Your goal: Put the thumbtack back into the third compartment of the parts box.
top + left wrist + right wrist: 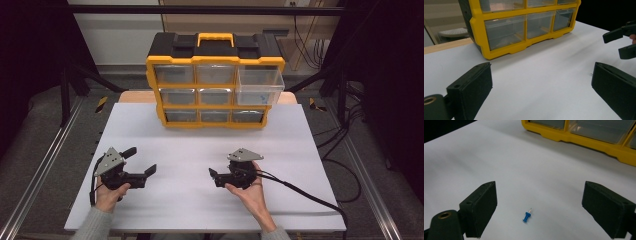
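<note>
Pushpin [526,216], blue, one item: I log it lying on its side on the white table [200,150], its metal tip aimed toward the yellow drawer cabinet [215,80], untouched. My right gripper [537,207] hangs over it with jaws wide apart, the pin on the bare surface between them nearer the left jaw, neither pad touching. My left gripper [140,161] sits well apart on the table's left side, jaws spread, nothing between them (only plain tabletop in its own view). Cabinet: three rows of clear drawers, black top, yellow handle; the upper right drawer [260,85] stands pulled out. A hand [252,192] holds the right gripper from below.
</note>
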`<state>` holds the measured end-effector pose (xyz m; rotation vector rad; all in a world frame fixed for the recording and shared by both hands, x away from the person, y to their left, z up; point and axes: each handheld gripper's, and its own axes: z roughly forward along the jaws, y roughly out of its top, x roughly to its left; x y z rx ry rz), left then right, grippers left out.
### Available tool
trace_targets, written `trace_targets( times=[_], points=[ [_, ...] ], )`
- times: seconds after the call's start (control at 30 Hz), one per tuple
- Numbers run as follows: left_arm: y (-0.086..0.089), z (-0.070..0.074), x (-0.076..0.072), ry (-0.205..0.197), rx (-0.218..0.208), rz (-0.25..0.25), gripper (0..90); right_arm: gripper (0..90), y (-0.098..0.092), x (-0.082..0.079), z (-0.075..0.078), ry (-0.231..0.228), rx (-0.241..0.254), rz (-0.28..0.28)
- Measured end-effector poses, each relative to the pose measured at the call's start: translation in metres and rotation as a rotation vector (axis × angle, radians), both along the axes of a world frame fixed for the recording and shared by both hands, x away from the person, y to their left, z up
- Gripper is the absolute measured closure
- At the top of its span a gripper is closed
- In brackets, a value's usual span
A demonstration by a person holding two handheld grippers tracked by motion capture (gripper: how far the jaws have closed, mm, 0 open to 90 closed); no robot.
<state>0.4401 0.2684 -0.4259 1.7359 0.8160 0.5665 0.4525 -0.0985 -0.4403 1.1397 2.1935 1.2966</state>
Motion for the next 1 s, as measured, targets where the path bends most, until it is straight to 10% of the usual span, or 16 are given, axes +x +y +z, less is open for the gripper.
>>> trace_targets(
  times=[1.0],
  points=[
    [0.000, 0.000, 0.000, 0.000, 0.001, 0.000, 2.7, 28.1, 0.014, 0.007, -0.036, 0.080, -0.085, 0.026]
  ],
)
